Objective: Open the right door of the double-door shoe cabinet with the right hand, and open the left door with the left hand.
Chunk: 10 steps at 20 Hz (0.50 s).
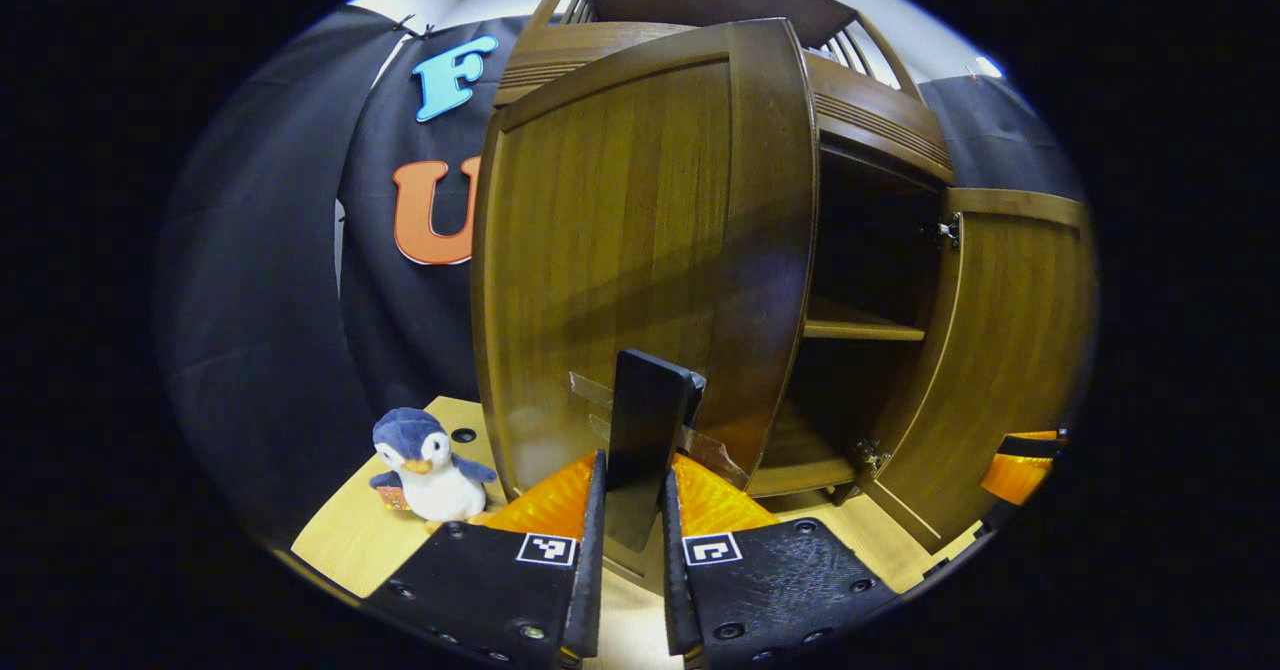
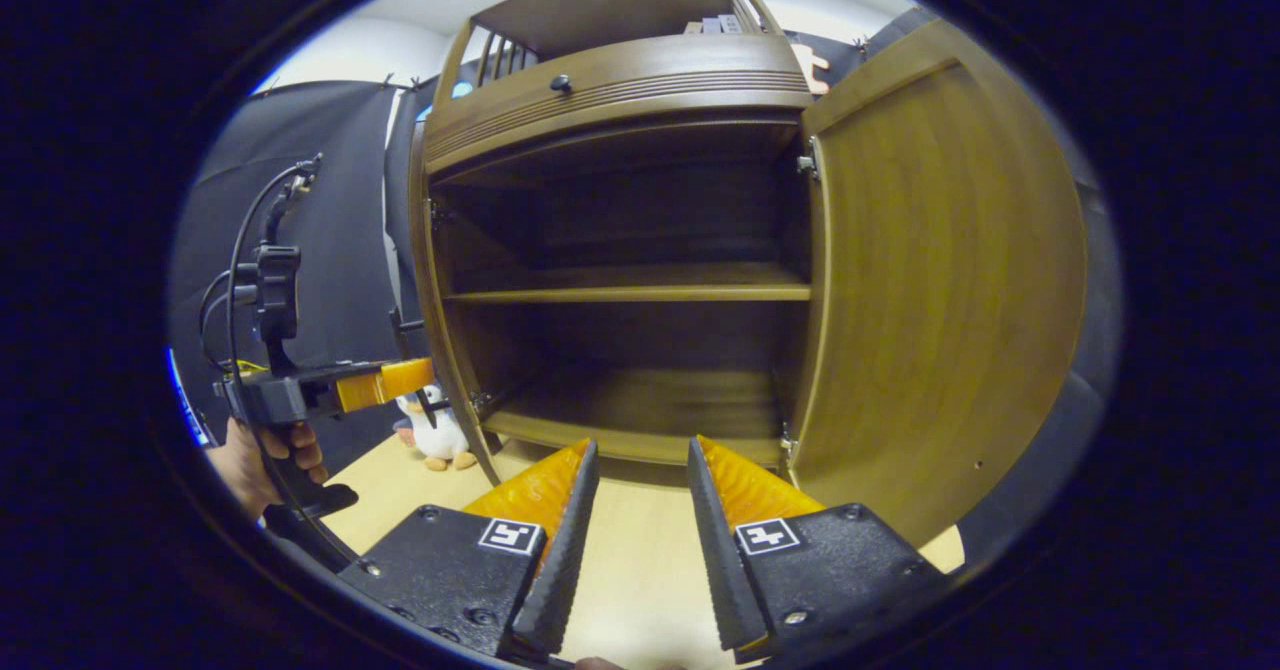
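The shoe cabinet (image 2: 610,80) stands on the pale table (image 2: 630,560) with both doors already swung away from its dark, shelved inside. The left tool (image 1: 634,480) is clamped on the black handle (image 1: 645,420) that sticks out from the left door (image 1: 620,250), both fingers pressing its flat sides, and that door stands roughly edge-on to the opening. In the right gripper view the same tool (image 2: 395,380) shows off to the left, held in a person's hand (image 2: 262,455), just beside the plush penguin (image 2: 435,430). The right tool (image 2: 637,510) hangs free in front of the cabinet with its jaws parted and nothing between them; the right door (image 2: 940,280) is wide open to its right. To my eye the right half of the job is done and the left swing is near its end. To finish well, I would have the left hand follow the hinge's arc rather than tug straight out, keep the squeeze square on the handle so it does not twist loose, and watch the penguin (image 1: 428,465), which sits near on the left where the door is heading. Let go only once the door rests by itself.
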Tool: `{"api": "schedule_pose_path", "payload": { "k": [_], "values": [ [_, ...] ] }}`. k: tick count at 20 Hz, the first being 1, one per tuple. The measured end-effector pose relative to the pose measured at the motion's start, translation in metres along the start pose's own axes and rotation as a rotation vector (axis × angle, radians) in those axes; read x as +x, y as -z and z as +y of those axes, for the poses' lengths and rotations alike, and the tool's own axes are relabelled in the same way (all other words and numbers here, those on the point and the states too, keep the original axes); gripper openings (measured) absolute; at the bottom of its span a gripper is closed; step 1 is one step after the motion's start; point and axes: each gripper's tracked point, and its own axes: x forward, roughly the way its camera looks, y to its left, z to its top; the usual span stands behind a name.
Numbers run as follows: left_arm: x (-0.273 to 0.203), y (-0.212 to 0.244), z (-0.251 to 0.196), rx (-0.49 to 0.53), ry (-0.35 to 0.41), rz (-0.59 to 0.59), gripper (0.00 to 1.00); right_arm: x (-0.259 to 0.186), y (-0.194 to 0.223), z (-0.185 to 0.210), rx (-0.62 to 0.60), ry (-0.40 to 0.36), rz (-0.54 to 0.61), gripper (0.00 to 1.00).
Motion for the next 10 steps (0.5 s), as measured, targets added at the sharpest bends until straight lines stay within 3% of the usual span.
{"api": "schedule_pose_path", "payload": {
  "k": [10],
  "values": [
    [-0.029,0.003,0.041,-0.014,-0.117,-0.013,0.24,0.017,0.001,0.030,-0.032,-0.088,0.024,0.60]
  ]
}}
